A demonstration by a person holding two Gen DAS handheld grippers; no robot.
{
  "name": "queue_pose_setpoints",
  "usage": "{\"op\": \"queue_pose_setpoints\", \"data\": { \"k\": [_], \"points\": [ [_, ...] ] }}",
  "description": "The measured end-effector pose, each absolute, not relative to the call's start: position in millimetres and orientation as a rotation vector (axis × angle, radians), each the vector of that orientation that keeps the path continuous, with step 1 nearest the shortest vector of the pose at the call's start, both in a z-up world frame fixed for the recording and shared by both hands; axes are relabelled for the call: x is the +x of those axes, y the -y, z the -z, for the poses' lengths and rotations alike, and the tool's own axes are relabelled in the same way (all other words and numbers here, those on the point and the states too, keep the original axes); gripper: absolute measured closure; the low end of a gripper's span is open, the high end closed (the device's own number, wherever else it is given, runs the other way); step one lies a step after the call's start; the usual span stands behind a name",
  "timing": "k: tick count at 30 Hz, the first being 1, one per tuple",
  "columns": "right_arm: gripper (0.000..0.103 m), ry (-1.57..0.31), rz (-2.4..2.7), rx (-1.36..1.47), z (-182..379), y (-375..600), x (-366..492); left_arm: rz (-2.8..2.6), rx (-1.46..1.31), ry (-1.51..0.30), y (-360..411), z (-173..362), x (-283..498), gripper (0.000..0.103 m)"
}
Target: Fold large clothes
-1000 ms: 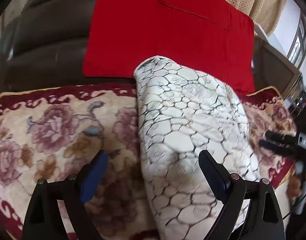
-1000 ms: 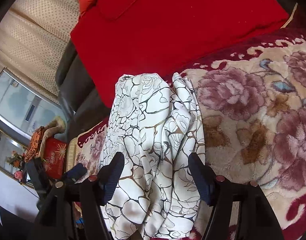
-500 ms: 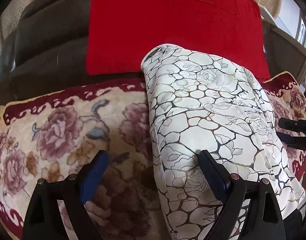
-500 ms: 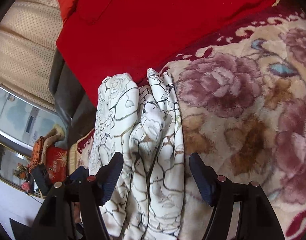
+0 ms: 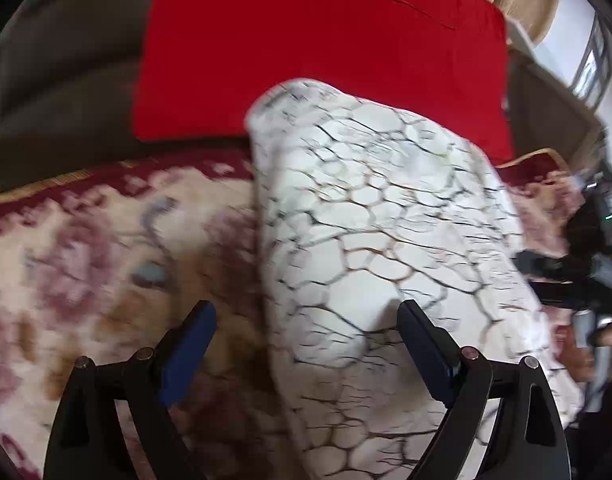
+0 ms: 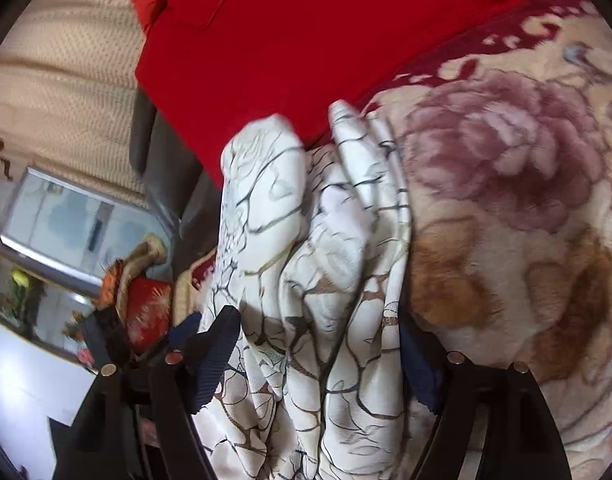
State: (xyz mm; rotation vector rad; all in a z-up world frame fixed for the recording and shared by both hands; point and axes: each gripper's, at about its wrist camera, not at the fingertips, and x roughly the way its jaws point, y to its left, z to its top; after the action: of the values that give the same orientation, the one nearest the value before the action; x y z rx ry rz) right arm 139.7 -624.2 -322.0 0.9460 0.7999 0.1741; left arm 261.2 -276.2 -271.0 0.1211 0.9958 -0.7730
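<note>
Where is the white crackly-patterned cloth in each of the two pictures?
Left wrist view: the white patterned cloth fills the middle and right, running down between the left gripper's open fingers.
Right wrist view: the same cloth hangs bunched in the lower middle, between the right gripper's open fingers.
Shared landmark: the red cushion lies just behind the cloth's far end in both views.

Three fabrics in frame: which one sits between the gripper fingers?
The white crackle-print garment, folded into a long bundle. It runs between the open right gripper fingers; the plain red cloth and floral blanket lie beyond.
</note>
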Motion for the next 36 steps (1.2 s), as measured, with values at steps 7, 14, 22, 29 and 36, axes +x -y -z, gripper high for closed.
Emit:
{"op": "queue_pose_setpoints", "data": {
  "k": [7,14,22,29,36],
  "points": [
    [0.023,-0.824,-0.242,0.869,319.8,603.7,149.5,0.955,-0.014,-1.176,275.5,295.2,276.2,0.010],
    [0.023,-0.801,-0.272,0.841,320.4,593.8,144.2,0.996,-0.055,-1.202,276.7,304.7,276.7,0.006],
    [0.001,-0.776,-0.265,0.847,315.0,578.2,151.3,1.025,-0.136,-1.184,275.6,308.8,278.9,0.006],
    [0.037,-0.808,-0.178,0.780,314.9,559.5,162.6,1.033,-0.168,-1.157,277.7,301.0,278.2,0.012],
    [0.050,-0.779,-0.146,0.752,300.0,540.2,162.9,1.014,-0.166,-1.122,265.8,292.6,278.7,0.052]
  ]
}}
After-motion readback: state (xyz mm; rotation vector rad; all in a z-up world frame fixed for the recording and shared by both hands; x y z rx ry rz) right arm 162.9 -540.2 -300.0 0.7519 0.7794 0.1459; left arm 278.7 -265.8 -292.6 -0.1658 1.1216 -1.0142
